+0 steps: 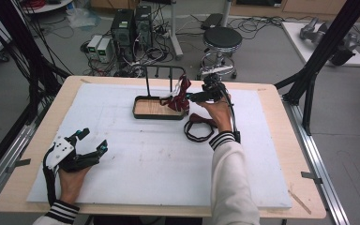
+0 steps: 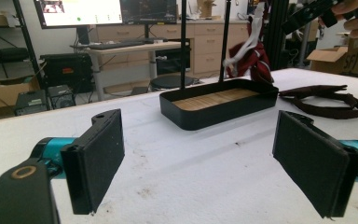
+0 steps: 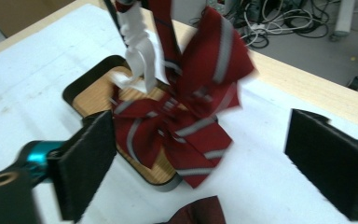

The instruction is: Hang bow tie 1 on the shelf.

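A red bow tie point(image 1: 180, 95) with grey stripes hangs by its white strap from the right end of a black rack point(image 1: 146, 80), over the corner of a black wood-floored tray point(image 1: 148, 107). My right gripper point(image 1: 193, 97) is open just right of it. In the right gripper view, the striped tie point(image 3: 186, 126) looks blurred and hangs ahead, between the spread pads point(image 3: 88, 163). A second, dark red bow tie point(image 1: 199, 121) with a black strap lies on the white mat in front of the tray. My left gripper point(image 1: 94, 138) rests open at the front left, holding nothing.
The white mat point(image 1: 145, 159) covers most of the wooden table. In the left gripper view, the tray point(image 2: 214, 109), the rack posts point(image 2: 183, 42) and the dark strap point(image 2: 328, 105) lie ahead of the open left gripper point(image 2: 198, 140). Stool, computers and cables stand beyond the far edge.
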`<state>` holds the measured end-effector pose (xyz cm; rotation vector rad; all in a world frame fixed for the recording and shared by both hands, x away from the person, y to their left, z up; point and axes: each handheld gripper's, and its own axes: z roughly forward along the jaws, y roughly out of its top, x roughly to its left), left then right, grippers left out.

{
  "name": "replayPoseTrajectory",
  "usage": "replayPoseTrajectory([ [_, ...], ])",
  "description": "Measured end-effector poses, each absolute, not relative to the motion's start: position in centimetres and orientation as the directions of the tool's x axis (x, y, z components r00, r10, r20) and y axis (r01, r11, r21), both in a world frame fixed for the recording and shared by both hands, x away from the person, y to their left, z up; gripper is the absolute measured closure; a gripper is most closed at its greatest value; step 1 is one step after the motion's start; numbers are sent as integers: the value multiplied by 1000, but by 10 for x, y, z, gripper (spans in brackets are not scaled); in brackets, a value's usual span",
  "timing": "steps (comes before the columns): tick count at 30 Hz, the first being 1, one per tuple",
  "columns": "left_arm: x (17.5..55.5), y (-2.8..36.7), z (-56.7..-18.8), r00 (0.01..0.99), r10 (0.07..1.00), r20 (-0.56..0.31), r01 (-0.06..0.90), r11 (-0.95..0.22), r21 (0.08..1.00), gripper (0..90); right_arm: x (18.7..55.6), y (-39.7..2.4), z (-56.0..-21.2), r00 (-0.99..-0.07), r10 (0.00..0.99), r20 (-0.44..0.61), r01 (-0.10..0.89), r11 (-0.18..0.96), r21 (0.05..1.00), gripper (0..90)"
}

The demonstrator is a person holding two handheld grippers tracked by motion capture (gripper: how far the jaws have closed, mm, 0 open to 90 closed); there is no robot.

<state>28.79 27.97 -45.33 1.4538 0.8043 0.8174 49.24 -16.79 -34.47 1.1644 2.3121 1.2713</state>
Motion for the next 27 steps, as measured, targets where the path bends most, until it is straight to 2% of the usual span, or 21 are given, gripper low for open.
replayPoseTrajectory([
  [10, 288, 280, -453, 510, 860, 26, 11, -37, 999, 169, 472, -179, -328, -669, 732, 127, 491, 307, 815, 26],
  [14, 288, 280, -453, 511, 859, 27, 10, -37, 999, 168, 445, -190, -323, -682, 724, 102, 428, 281, 859, 27],
  [27, 288, 280, -453, 511, 859, 26, 10, -37, 999, 168, 381, -217, -324, -673, 737, 57, 336, 235, 912, 27],
])
